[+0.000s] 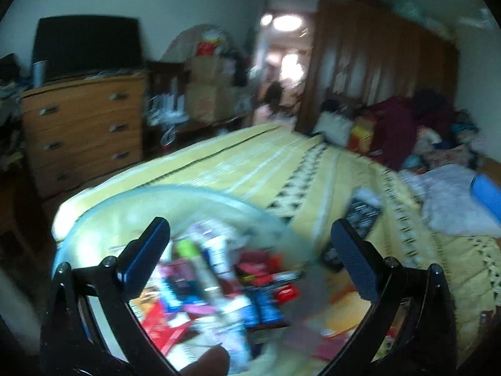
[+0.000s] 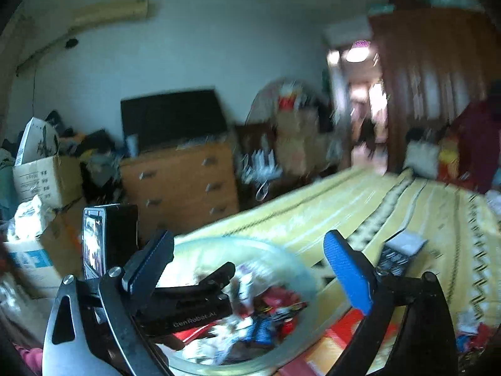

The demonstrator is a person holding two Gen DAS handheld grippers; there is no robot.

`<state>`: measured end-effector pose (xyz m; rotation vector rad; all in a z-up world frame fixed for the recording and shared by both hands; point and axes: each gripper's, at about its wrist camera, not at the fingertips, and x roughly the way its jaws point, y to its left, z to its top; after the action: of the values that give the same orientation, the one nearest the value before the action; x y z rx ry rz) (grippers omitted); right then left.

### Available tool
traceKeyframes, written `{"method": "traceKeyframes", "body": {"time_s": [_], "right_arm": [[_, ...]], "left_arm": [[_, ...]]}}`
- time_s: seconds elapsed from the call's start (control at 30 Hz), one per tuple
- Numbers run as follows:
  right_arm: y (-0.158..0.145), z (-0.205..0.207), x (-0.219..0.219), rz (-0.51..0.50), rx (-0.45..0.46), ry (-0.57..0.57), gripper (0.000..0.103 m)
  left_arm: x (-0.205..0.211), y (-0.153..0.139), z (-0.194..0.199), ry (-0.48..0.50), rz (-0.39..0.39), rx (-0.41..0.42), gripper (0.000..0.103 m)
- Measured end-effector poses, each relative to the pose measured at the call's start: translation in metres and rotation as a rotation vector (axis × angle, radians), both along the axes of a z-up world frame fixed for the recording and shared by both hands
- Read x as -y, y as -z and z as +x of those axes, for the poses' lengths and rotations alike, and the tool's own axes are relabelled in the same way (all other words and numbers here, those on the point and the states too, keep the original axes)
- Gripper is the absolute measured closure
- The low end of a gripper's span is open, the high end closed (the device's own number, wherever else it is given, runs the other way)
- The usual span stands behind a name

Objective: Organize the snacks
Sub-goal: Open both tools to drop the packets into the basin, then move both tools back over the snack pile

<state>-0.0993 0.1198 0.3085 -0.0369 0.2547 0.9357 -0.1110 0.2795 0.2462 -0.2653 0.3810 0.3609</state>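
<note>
Both claws, left and right, stand wide and empty above the snack-filled bowl on the bed; judged between picks, the dark packet beside the bowl would be taken next.

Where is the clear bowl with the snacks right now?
The clear bowl sits on the near end of the yellow bedspread, low and centre in both wrist views, with the open left gripper above it.

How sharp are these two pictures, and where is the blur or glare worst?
Left wrist view: the snacks in the clear bowl are smeared by motion blur, and the doorway light blows out; the left gripper stays crisp. Right wrist view: similar smear over the bowl and bed cover, fisheye-bent edges; the right gripper is sharp.
</note>
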Motion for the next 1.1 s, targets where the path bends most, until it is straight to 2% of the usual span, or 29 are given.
{"method": "traceKeyframes", "body": {"time_s": [0.03, 0.1, 0.13, 0.17, 0.2, 0.23, 0.3, 0.33, 0.4, 0.43, 0.5, 0.57, 0.63, 0.7, 0.77, 0.9, 0.93, 1.03, 1.07, 1.1], "right_arm": [[0.000, -0.005, 0.013, -0.004, 0.002, 0.000, 0.005], [0.005, -0.018, 0.048, -0.012, 0.016, 0.033, 0.005], [0.011, -0.024, 0.067, -0.026, 0.023, 0.071, 0.004], [0.021, -0.029, 0.095, -0.050, 0.011, 0.132, 0.004], [0.029, -0.030, 0.112, -0.064, -0.007, 0.164, 0.004], [0.046, -0.031, 0.143, -0.084, -0.052, 0.215, 0.003], [0.073, -0.027, 0.183, -0.147, -0.135, 0.312, 0.003], [0.098, -0.023, 0.214, -0.203, -0.228, 0.383, 0.005], [0.131, -0.018, 0.266, -0.187, -0.399, 0.457, 0.011], [0.142, -0.017, 0.282, -0.184, -0.446, 0.481, 0.012], [0.169, -0.014, 0.317, -0.213, -0.535, 0.563, 0.018], [0.195, -0.002, 0.343, -0.211, -0.622, 0.575, 0.027], [0.213, 0.011, 0.348, -0.229, -0.645, 0.550, 0.030], [0.229, 0.030, 0.345, -0.284, -0.668, 0.483, 0.030], [0.233, 0.052, 0.340, -0.282, -0.688, 0.462, 0.030], [0.232, 0.077, 0.321, -0.334, -0.601, 0.435, 0.029], [0.235, 0.086, 0.312, -0.376, -0.586, 0.422, 0.027], [0.263, 0.107, 0.295, -0.474, -0.611, 0.417, 0.028], [0.267, 0.107, 0.294, -0.483, -0.621, 0.411, 0.032], [0.271, 0.106, 0.293, -0.501, -0.613, 0.420, 0.044]], "left_arm": [[0.008, -0.002, 0.000, 0.025, 0.003, 0.010, 0.000], [0.036, -0.008, 0.002, 0.141, 0.011, 0.023, 0.000], [0.060, -0.009, 0.005, 0.244, 0.034, 0.011, 0.000], [0.077, -0.010, 0.006, 0.306, 0.061, -0.002, 0.000], [0.104, -0.008, 0.007, 0.375, 0.120, -0.032, 0.000], [0.128, -0.004, 0.006, 0.446, 0.172, -0.050, 0.000], [0.161, 0.005, 0.004, 0.555, 0.209, -0.082, 0.000], [0.175, 0.012, 0.007, 0.590, 0.213, -0.107, 0.000], [0.197, 0.034, 0.016, 0.668, 0.153, -0.175, 0.000], [0.205, 0.046, 0.026, 0.704, 0.106, -0.226, 0.000], [0.213, 0.071, 0.041, 0.729, 0.029, -0.328, 0.001], [0.219, 0.100, 0.056, 0.741, -0.072, -0.439, 0.015], [0.221, 0.117, 0.066, 0.731, -0.109, -0.507, 0.018], [0.225, 0.125, 0.063, 0.708, -0.105, -0.529, 0.018], [0.228, 0.127, 0.053, 0.695, -0.108, -0.538, 0.018], [0.231, 0.135, 0.059, 0.678, -0.129, -0.567, 0.017], [0.233, 0.138, 0.061, 0.678, -0.135, -0.576, 0.017], [0.237, 0.148, 0.065, 0.680, -0.172, -0.613, 0.017], [0.239, 0.151, 0.066, 0.681, -0.182, -0.619, 0.017], [0.241, 0.154, 0.066, 0.684, -0.194, -0.628, 0.017]]}}
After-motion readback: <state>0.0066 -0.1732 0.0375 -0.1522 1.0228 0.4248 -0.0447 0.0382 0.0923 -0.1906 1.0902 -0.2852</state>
